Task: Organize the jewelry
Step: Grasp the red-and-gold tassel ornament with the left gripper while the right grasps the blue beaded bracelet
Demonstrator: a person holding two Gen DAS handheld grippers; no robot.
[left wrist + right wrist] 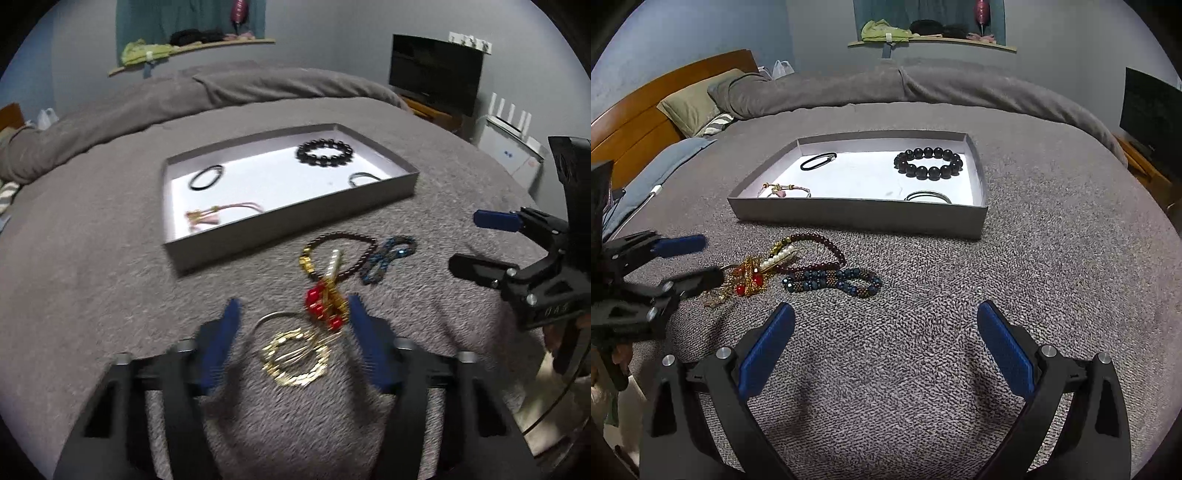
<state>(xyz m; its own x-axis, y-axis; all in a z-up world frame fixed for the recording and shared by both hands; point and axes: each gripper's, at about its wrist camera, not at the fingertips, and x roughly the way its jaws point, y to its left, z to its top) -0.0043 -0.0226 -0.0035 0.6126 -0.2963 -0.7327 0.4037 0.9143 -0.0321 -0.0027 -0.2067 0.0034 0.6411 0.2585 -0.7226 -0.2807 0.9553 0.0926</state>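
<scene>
A grey shallow tray (295, 221) (857, 216) lies on the bed and holds a black bead bracelet (324, 150) (929, 162), a black hair tie (206, 177) (818, 161), a pink cord bracelet (221, 212) (783, 190) and a thin bangle (364, 178) (928, 196). In front of it lie a dark red bead strand (354, 254) (820, 251), a blue bead bracelet (388, 258) (834, 282) and a gold and red ornament (325, 302) (748, 282). My left gripper (293, 306) (701, 258) is open around the ornament and a gold ring piece (295, 354). My right gripper (886, 317) (465, 240) is open and empty.
The grey blanket (960, 277) covers the bed. Pillows (690, 107) and a wooden headboard (646, 103) are at the left. A dark screen (436, 74) and a white appliance (513, 147) stand at the right. A shelf with clothes (923, 33) is on the far wall.
</scene>
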